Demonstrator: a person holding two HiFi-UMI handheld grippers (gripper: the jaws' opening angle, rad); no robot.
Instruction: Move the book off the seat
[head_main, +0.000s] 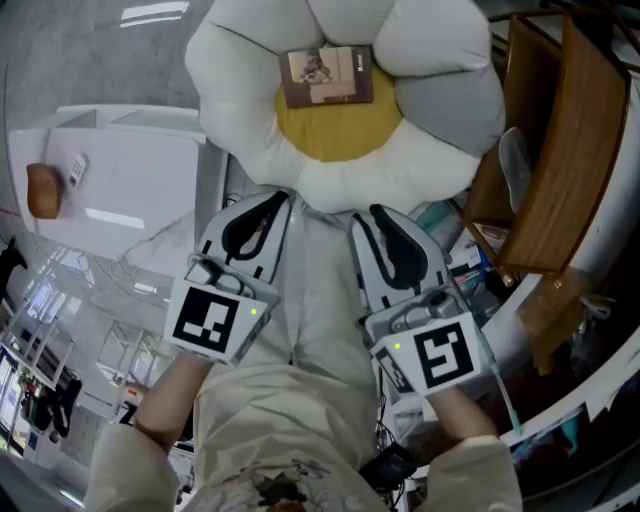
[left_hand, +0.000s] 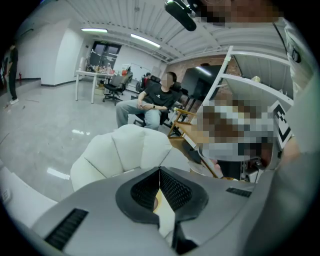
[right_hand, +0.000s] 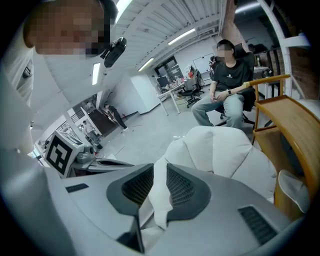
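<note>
The book (head_main: 329, 77) was lying on the far side of the flower cushion's (head_main: 240, 110) yellow centre (head_main: 340, 135), nothing touching it. Your left tool (head_main: 274, 198) was at the cushion's near edge, jaws pressed together and empty. Your right tool (head_main: 377, 212) was there too, jaws slightly apart, gripping nothing.

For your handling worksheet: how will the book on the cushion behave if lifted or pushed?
The book looks thin and flat: probably light, fairly stiff, unlikely to roll. The puffy cushion under it may give, hindering a push.
</note>
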